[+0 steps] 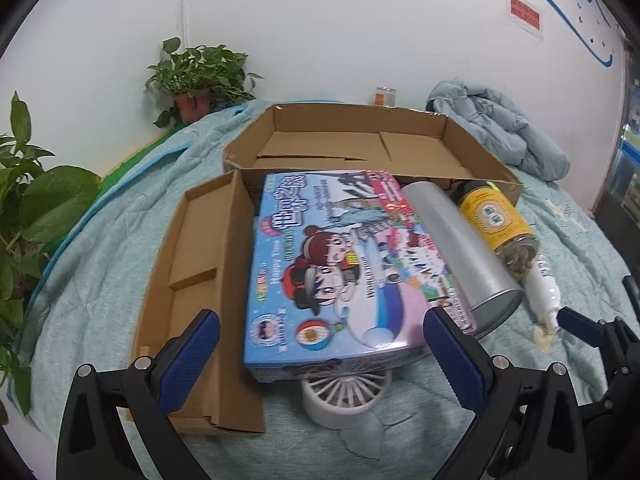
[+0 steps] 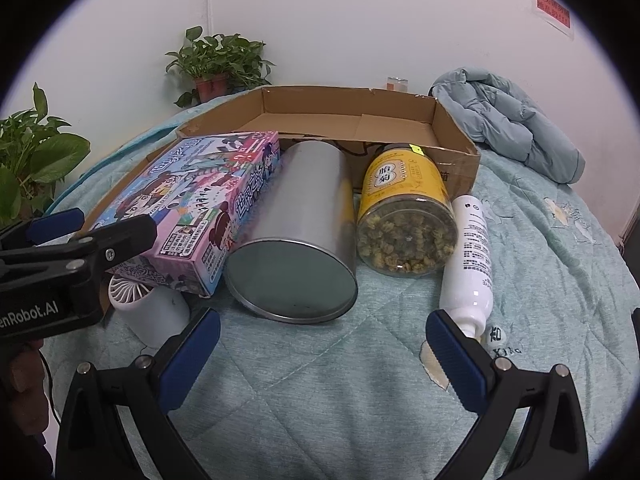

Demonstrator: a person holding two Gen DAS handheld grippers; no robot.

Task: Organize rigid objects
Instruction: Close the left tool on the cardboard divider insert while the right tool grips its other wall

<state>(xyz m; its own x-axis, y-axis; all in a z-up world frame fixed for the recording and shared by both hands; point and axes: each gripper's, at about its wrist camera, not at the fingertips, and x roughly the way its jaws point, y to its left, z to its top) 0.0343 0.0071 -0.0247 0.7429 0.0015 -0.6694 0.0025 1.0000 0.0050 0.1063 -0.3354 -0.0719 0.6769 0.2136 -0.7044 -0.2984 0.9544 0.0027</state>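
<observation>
This looks like a room set up as a bedroom corner rather than a true home. A bed (image 2: 360, 400) under a pale green quilted cover carries the things, a padded light blue jacket (image 2: 508, 120) lies bundled at its far right corner, and potted plants (image 2: 218, 62) stand at its far left corner. The plain white wall (image 1: 320, 20) bears a red notice (image 1: 525, 12) and blue painted lettering (image 1: 576, 8), which suggests an office or institutional building.

Your right gripper (image 2: 323, 354) hangs wide open, empty, over the teal quilt (image 2: 320, 392). Ahead lie a silver tin (image 2: 296, 232), a yellow-labelled jar (image 2: 404, 216) and a white bottle (image 2: 470, 256), side by side. Your left gripper (image 2: 56, 236) reaches the game box (image 2: 192, 208).
</observation>
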